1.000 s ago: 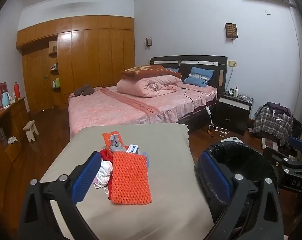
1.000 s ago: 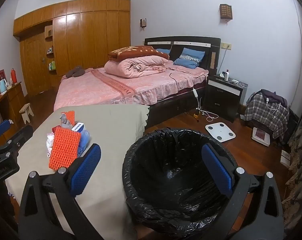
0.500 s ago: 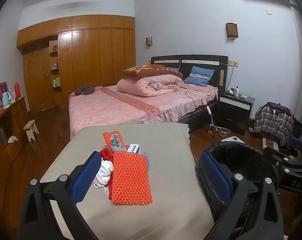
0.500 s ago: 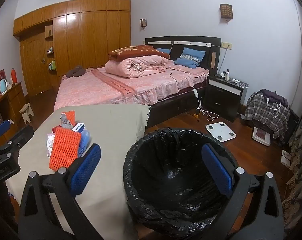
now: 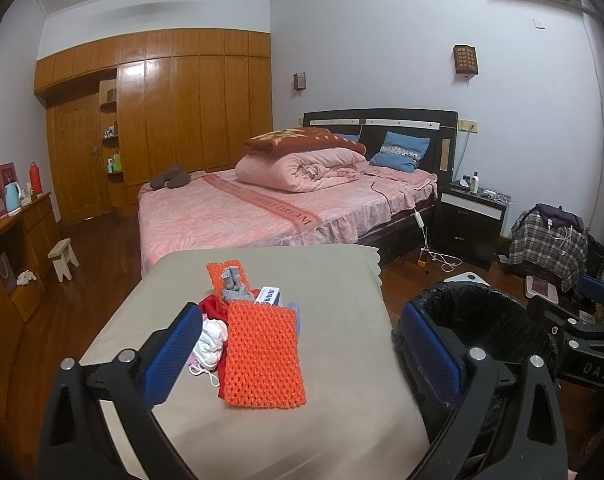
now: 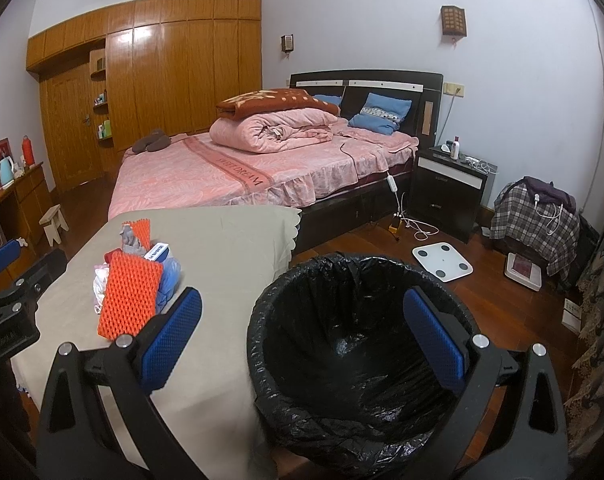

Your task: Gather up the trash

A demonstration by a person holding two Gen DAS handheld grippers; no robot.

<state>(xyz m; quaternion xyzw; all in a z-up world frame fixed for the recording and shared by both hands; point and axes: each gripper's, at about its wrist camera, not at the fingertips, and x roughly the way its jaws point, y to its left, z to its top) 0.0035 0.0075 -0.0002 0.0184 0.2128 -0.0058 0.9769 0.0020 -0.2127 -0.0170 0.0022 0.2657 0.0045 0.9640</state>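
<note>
Trash (image 5: pixel 258 336), piled on the beige-covered table (image 5: pixel 342 420) with the orange mesh's long axis toward twelve o'clock, is seen straight ahead of the empty, wide-open left gripper (image 5: pixel 302 354), while the equally spread right gripper (image 6: pixel 302 338) is aimed at the bin (image 6: pixel 362 364).

Barely shifting at all: edging the left gripper (image 5: pixel 302 354) a touch nearer the orange net sleeve (image 5: pixel 262 354) on the table (image 5: pixel 342 432); keeping the right gripper (image 6: pixel 302 336) almost motionless, wide apart, above the bin (image 6: pixel 342 412).
</note>
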